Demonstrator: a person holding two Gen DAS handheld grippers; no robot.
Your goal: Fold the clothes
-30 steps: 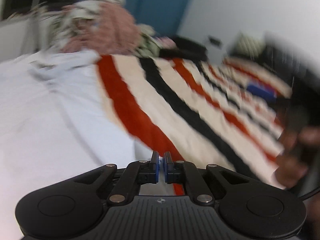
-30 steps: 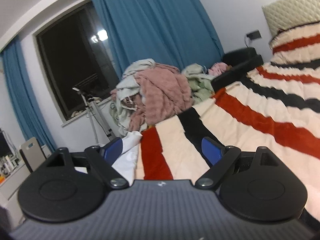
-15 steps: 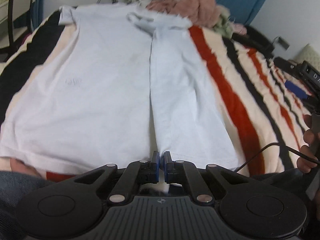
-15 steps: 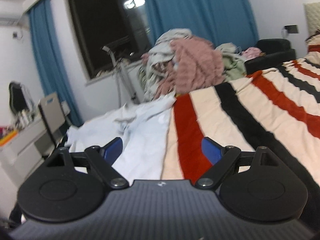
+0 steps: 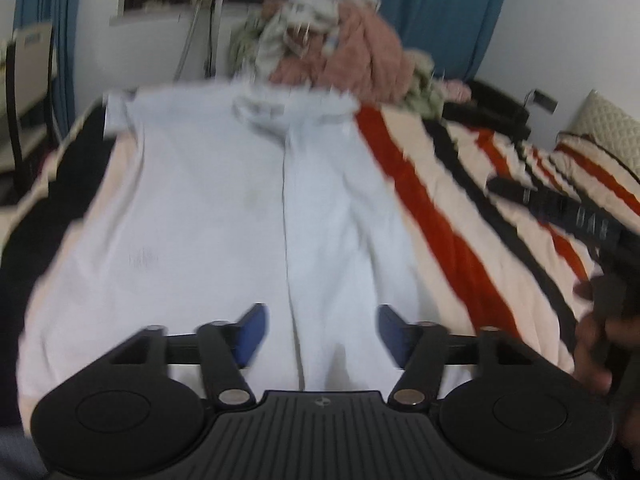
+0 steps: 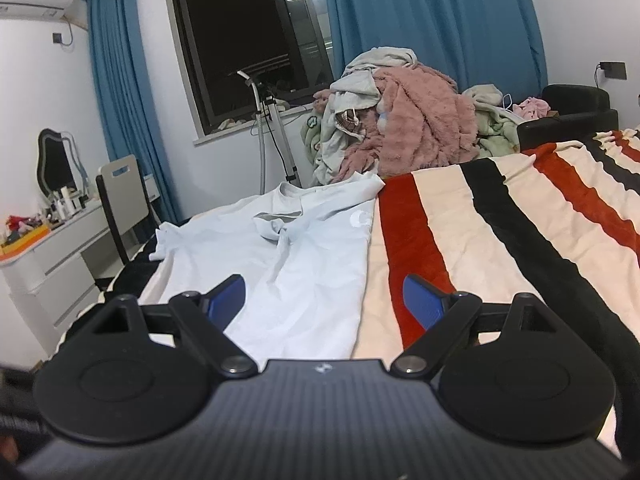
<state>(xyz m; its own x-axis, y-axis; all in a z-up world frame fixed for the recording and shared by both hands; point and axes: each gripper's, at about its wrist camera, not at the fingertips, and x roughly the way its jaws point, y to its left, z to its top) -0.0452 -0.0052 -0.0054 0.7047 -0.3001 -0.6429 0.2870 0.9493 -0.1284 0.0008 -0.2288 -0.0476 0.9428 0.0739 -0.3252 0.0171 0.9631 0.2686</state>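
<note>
shirt flat on striped blanket | left gripper fingers wide | right gripper fingers wide

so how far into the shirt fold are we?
Done: the white shirt lies flat on the striped blanket with its right side folded in to a centre crease. In hand: nothing; left gripper and right gripper are both open above it. Left: the other side, the lengthwise folds, and the clothes pile behind.
</note>
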